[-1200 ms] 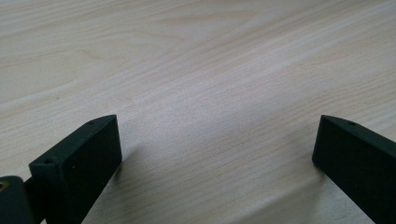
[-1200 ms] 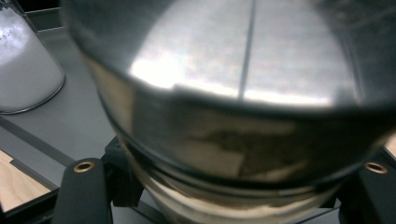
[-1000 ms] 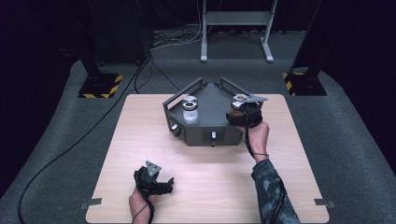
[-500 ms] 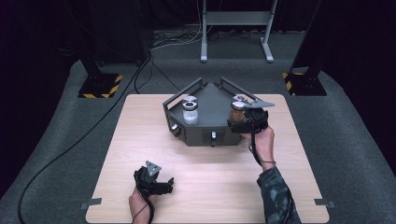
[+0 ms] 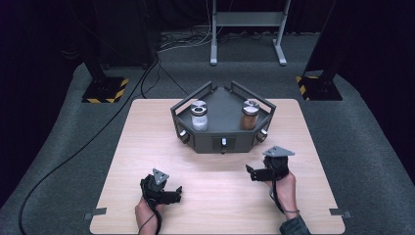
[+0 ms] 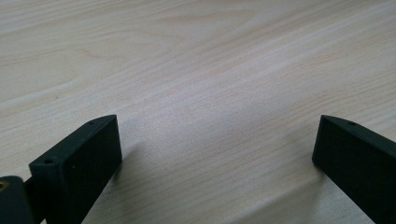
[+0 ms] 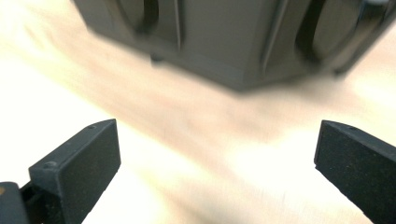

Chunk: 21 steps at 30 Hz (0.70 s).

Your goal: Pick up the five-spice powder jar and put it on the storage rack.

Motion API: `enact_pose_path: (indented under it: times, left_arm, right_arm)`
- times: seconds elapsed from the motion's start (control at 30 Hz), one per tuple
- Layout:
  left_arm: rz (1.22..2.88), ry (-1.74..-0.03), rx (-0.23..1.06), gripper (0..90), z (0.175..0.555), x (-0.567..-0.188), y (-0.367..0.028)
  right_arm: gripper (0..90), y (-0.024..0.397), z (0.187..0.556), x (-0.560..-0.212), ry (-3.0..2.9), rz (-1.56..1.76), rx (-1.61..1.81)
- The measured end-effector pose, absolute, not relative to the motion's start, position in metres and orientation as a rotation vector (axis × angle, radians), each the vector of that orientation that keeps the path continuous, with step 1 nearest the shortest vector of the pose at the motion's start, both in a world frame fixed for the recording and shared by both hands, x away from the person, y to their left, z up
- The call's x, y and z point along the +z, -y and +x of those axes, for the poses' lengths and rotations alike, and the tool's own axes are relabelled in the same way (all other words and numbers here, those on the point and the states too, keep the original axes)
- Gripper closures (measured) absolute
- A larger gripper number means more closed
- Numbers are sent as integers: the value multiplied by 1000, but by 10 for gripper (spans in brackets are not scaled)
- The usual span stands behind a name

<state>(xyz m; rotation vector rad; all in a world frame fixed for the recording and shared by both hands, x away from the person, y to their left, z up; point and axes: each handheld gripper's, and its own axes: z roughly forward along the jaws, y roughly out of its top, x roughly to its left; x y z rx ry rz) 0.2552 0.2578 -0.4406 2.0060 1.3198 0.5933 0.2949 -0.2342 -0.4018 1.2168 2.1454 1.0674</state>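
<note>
Dark drapes ring the pale wooden bench (image 5: 147, 147) where we have just drawn our right claw (image 5: 250, 172) back, released and empty, from the brown jar (image 5: 250, 116) now seated in the grey rack (image 5: 222, 142), while our left claw (image 5: 177, 194) rests spread apart near the bench's front edge.

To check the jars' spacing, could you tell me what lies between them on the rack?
High view: only bare tray floor lies between the white jar and brown jar.

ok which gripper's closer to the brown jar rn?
Right. The right gripper sits on the table just in front of the brown jar; the left gripper lies farther off, near the front edge.
</note>
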Motion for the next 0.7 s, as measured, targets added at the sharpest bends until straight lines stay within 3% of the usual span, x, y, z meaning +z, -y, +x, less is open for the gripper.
enact_pose_path:
  times: [0.27,0.7]
  left_arm:
    - [2006,-1321,589,11,256,-440,-258]
    - [2005,-1320,592,11,255,-441,-258]
  right_arm:
    - [0,244,275,-430,-2193,1274,972]
    - [0,257,272,-436,-2199,1323,987]
